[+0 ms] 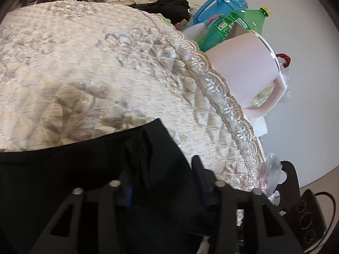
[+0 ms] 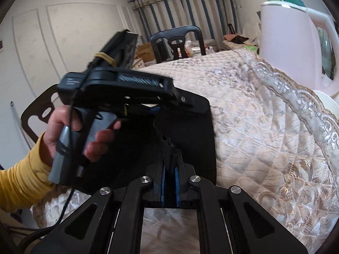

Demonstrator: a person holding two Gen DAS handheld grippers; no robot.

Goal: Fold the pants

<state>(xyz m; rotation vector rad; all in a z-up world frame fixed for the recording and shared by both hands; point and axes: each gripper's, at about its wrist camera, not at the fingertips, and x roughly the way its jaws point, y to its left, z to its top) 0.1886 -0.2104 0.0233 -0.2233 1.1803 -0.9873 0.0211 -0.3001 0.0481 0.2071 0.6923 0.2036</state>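
Observation:
Black pants (image 1: 84, 169) lie on a quilted cream tablecloth (image 1: 84, 63). In the left wrist view my left gripper (image 1: 163, 182) has its fingers spread wide over the pants' upper edge, with fabric lying between them. In the right wrist view my right gripper (image 2: 170, 156) is shut on a fold of the black pants (image 2: 190, 131), its blue pads pressed close on the cloth. The left gripper (image 2: 186, 102) also shows there, held in a hand with a yellow sleeve, at the far edge of the folded pants.
A pink kettle (image 1: 250, 72), a green bottle (image 1: 233, 25) and a blue container (image 1: 218, 6) stand beyond the table's lace edge. A power strip (image 1: 307, 218) lies at the lower right. Dark chairs (image 2: 178, 40) stand by the table's far side and left.

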